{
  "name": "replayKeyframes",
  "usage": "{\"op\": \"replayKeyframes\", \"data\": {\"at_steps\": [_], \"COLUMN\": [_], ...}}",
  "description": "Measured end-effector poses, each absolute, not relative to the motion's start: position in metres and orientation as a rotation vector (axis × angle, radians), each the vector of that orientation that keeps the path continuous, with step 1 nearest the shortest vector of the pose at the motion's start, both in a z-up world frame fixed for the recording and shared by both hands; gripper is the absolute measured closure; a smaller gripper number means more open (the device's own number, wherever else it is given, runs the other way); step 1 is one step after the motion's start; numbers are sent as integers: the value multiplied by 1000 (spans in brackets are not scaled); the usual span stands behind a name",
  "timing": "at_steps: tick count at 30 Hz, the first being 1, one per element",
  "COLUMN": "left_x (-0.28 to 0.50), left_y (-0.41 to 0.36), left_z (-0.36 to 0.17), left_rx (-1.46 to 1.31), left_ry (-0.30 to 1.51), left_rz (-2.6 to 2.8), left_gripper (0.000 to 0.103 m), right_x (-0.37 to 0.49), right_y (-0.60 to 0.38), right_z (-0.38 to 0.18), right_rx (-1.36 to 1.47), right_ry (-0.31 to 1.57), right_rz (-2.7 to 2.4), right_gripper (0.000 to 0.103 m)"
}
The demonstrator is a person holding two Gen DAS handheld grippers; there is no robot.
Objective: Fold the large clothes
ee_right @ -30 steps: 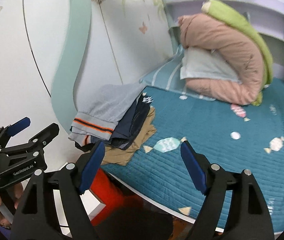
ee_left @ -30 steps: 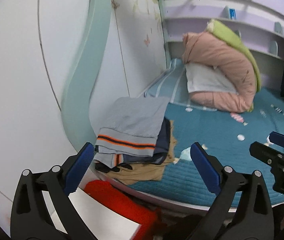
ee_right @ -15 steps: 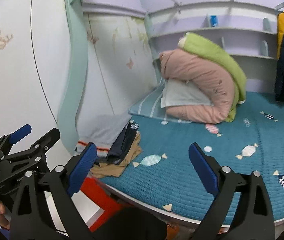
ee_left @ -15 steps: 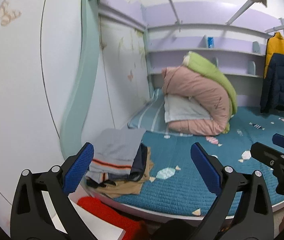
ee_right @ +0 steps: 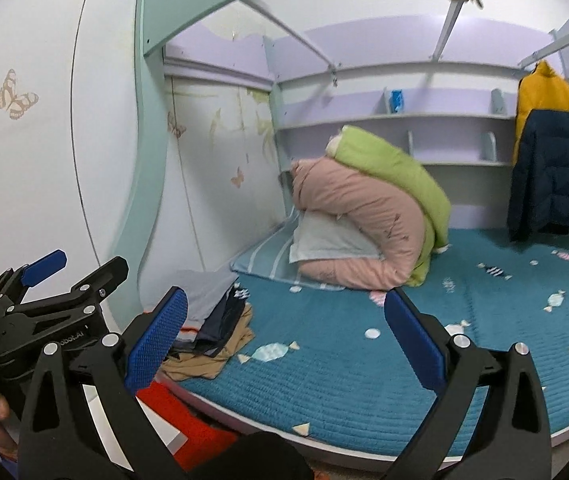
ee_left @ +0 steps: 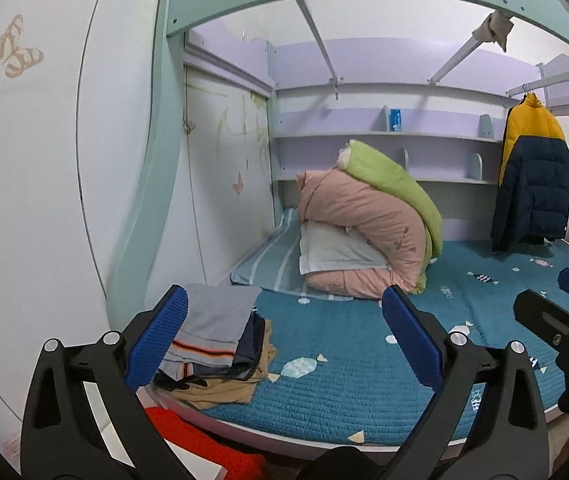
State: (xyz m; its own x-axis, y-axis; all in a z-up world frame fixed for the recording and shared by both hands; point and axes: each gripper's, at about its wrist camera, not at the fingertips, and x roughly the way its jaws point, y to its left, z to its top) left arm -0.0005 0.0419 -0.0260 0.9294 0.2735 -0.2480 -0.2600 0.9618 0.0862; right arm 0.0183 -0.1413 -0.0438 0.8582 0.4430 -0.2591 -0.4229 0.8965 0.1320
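Note:
A stack of folded clothes [ee_left: 220, 340], grey with an orange stripe on top, dark blue and tan beneath, lies at the bed's front left corner; it also shows in the right wrist view [ee_right: 212, 320]. My left gripper [ee_left: 284, 340] is open and empty, held back from the bed, the stack behind its left finger. My right gripper [ee_right: 282, 336] is open and empty, to the right of the left one. The left gripper also shows in the right wrist view [ee_right: 68, 280], the right one in the left wrist view [ee_left: 556, 304].
The teal quilted bed [ee_left: 364, 380] has a rolled pink and green duvet [ee_left: 368, 240] at the back. A yellow and navy jacket [ee_left: 532, 184] hangs at right. A red item [ee_left: 200, 444] lies below the bed edge. A white wardrobe wall [ee_left: 44, 200] stands left.
Both grippers have pulled back and tilted up from the folded stack. The bed frame, shelves and hanging jacket have come into view. Both stay open.

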Motion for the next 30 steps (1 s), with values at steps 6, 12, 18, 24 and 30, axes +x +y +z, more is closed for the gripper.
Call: {"op": "replayKeyframes", "data": {"at_steps": [6,12,18,24,30], "left_x": [-14,-24,-24,-24,-24], "left_y": [29,24,24,23,23], "left_z": [-20,-15,-16,-15,-14], "left_rx": [72,72,74,73,74], "left_ry": [227,212,215,222,222], "left_rz": [257,262,265,274,277], "left_gripper": [5,5,5,5,5], "right_x": [4,1,-2,-3,0], "right_y": [-149,-149,-150,-152,-148], "right_z": [-37,-37,-37,-37,-38], "right_rx": [62,56,57,63,61], "right_ry": [243,232,225,224,233], "right_rz": [424,424,425,425,429], "right_gripper": [8,8,8,8,8]}}
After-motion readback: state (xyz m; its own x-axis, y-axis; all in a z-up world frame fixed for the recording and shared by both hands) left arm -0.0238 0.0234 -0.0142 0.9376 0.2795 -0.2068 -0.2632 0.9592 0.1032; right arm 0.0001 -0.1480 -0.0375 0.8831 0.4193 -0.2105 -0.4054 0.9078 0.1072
